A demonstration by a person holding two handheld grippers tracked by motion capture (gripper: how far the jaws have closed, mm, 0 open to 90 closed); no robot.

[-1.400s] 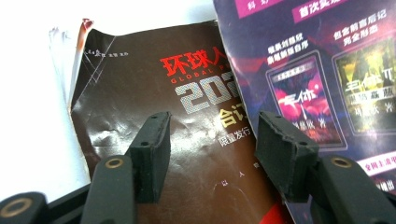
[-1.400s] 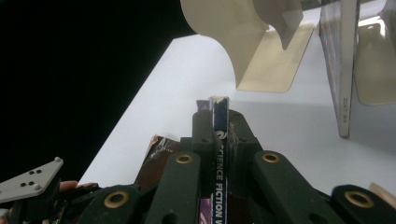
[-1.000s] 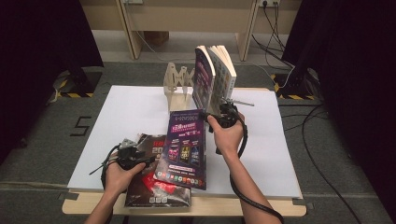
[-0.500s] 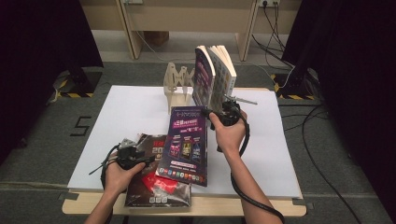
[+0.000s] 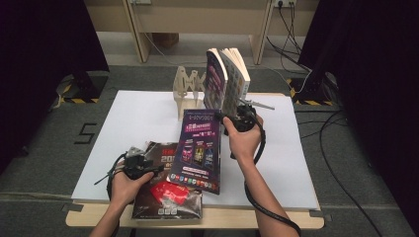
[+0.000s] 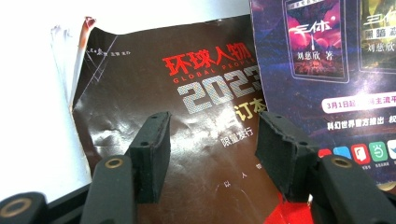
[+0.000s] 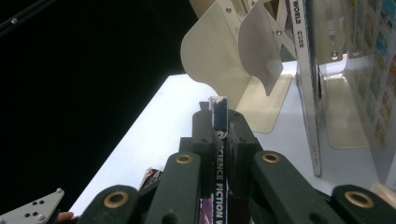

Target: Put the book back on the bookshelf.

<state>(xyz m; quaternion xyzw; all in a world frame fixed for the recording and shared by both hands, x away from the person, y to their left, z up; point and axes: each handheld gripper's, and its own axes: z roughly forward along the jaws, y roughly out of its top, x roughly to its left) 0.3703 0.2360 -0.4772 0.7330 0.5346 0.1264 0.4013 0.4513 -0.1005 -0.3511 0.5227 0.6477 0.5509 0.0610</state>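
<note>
**Q:** Purple magazine [image 5: 198, 149] — where is it lying, and what is carrying it?

**A:** It is leaning over the white worktop [image 5: 148, 118], its upper edge raised and its lower edge overlapping the dark magazine [image 5: 165, 197] near the front edge. Behind it, the wooden rack [image 5: 188, 89] is standing with two books [image 5: 226, 81] upright in its right-hand slots.

**Q:** What is the dark magazine doing?

**A:** It is lying flat at the front of the worktop, partly under the purple one; in the left gripper view its cover is showing red and silver lettering and some creasing.

**Q:** How is the right gripper [image 5: 240, 120] standing?

**A:** Its jaws are pressing nearly together on the purple magazine's upper right edge; in the right gripper view the thin spine is sitting between the pads [image 7: 204, 135], pointing toward the rack's pale dividers.

**Q:** And the left gripper [image 5: 141, 165]?

**A:** Its jaws are standing well apart, gripping nothing. It is hovering over the dark magazine's cover, with the purple magazine just to its right.
</note>
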